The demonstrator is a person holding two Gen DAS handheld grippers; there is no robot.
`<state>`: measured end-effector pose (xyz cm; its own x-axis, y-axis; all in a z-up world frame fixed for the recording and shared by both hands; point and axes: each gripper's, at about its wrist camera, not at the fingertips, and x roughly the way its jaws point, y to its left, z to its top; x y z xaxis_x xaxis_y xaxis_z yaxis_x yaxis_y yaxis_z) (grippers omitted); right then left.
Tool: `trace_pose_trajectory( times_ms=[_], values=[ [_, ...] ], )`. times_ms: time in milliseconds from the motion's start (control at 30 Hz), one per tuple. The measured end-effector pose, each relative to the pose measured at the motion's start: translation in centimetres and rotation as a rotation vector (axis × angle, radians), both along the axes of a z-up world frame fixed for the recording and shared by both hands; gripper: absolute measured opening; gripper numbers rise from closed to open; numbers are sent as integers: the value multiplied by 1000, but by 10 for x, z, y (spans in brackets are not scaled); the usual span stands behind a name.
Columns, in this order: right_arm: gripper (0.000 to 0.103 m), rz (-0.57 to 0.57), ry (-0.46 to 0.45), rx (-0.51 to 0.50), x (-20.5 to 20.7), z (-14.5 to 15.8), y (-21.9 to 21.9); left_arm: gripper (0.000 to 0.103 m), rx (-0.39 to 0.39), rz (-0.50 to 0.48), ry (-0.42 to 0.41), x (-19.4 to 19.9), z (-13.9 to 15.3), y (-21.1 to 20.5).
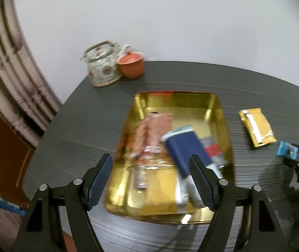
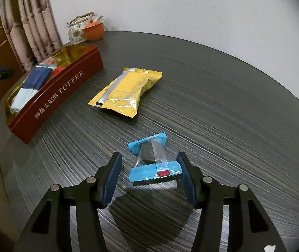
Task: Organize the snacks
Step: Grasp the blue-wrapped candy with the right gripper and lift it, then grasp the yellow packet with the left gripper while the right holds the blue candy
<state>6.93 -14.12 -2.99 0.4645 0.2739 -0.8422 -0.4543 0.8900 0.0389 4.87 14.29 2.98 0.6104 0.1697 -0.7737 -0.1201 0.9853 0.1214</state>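
Right wrist — crinkly blue wrapper [image 2: 153,161]; streaked table [image 2: 222,105]

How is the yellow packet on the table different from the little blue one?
The yellow packet is larger and fully opaque; the blue packet is smaller, with a clear middle showing something dark. The yellow packet lies apart from both tools, while the blue packet sits between the right tool's open jaws. Both lie outside the tin.
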Motion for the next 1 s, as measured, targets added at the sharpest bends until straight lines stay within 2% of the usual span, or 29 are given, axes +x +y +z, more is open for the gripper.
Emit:
trace_pose_trajectory(
  times_ms=[167, 267, 467, 533, 833, 1000],
  values=[
    [46, -23, -4, 32, 4, -4, 0, 75, 8, -67, 10, 8, 1, -30],
    [39, -41, -7, 58, 4, -3, -6, 75, -12, -98, 19, 14, 0, -47],
    [37, -62, -21, 90, 0, -3, -12, 75, -57, -131, 50, 32, -7, -75],
    [24, -74, -29, 93, -2, -4, -15, 75, -78, -146, 62, 39, -10, -85],
    [23, -169, -45, 94, -4, -1, -40, 75, -150, -170, 114, 65, -28, -122],
    [23, -230, -51, 81, -5, -1, -60, 75, -158, -174, 124, 73, -35, -134]
  ],
)
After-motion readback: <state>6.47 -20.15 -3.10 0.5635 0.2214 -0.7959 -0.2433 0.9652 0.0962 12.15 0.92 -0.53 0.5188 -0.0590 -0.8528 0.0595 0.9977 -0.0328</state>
